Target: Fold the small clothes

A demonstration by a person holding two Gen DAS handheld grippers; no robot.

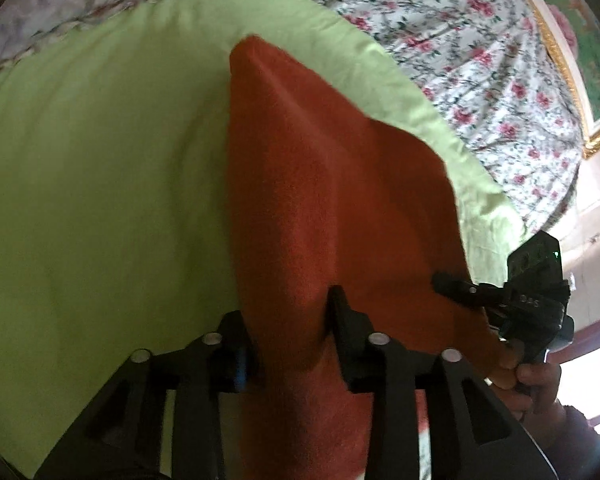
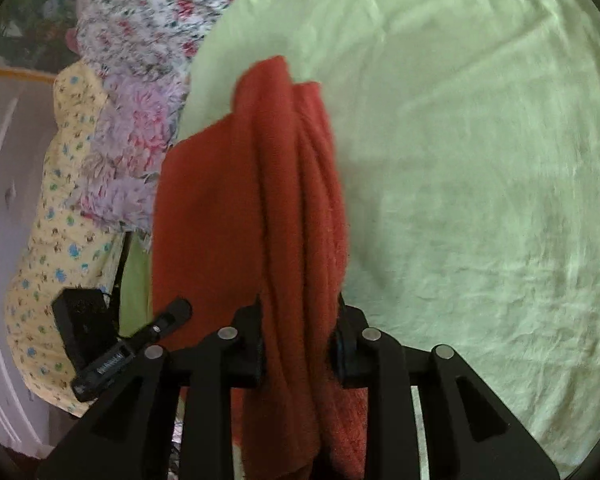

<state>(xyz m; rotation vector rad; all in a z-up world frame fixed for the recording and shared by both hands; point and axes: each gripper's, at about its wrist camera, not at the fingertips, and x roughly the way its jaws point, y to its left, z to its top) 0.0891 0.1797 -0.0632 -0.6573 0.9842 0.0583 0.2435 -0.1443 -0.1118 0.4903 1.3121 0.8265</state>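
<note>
Left wrist view first: we are looking along our left gripper [image 1: 290,320], and its jaws are standing partly apart with the red cloth [image 1: 320,200] running between them. Whether the pads are actually pinching it, we cannot tell, since the fabric is filling the gap and hiding the inner faces. Over to the right wrist view, and our right gripper [image 2: 300,320] is showing a narrower gap, with a bunched edge of the red cloth [image 2: 280,200] packed between its fingers and both pads pressing on it. The cloth is looking fuzzy and thick, rust-red, gathered into long rolls on the right gripper's side and smoother and flatter on the left's. It is stretching away from both grippers with its long axis running forward along the fingers, its far end pointing toward the floral bedsheet [image 1: 460,60]. It is hanging over the light green sheet [image 1: 100,160], which is spreading wide beneath. At the edge of the left view we are seeing the right gripper [image 1: 540,292] and the hand [image 1: 536,380] holding it.
</note>
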